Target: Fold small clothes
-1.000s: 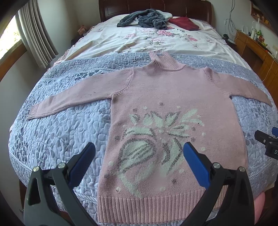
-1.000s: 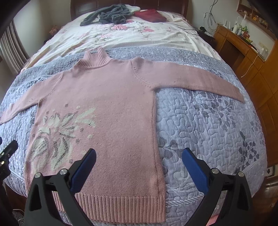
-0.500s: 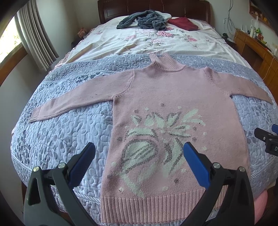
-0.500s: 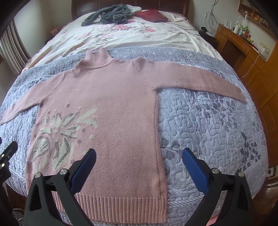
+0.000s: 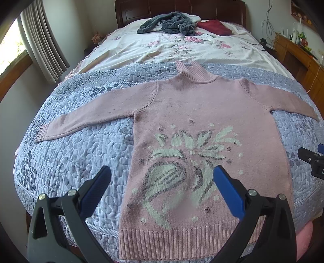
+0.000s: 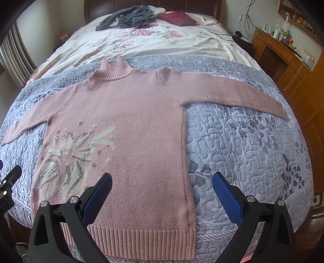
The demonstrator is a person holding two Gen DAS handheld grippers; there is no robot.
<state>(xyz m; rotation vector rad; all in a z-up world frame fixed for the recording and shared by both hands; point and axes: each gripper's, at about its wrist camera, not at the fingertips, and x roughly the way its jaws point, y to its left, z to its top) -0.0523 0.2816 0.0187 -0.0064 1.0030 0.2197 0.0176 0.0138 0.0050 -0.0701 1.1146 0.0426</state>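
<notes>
Both tools had eased slightly toward the head of the bed since the earlier frames, so the pink sweater (image 5: 204, 125) sat a little lower in each view, though it lay unmoved. It was spread flat, front up, on the grey quilted blanket (image 5: 77, 153) at the foot end of the bed (image 6: 162, 44), its ribbed hem along the near edge, collar pointing to the headboard, and both sleeves stretched out toward the side edges. A pale leaf pattern (image 5: 182, 168) covered its lower front. The left tool (image 5: 162, 182) hovered over the hem near the sweater's left side, fingers spread wide and holding nothing. The right tool (image 6: 162, 188) hung over the hem's right corner, likewise spread and empty. At the far end, on the floral sheet (image 6: 154, 40), lay a dark grey garment (image 6: 129, 18) and a red cloth (image 6: 178, 18). A wooden dresser (image 6: 287, 60) stood beside the bed's right edge.
</notes>
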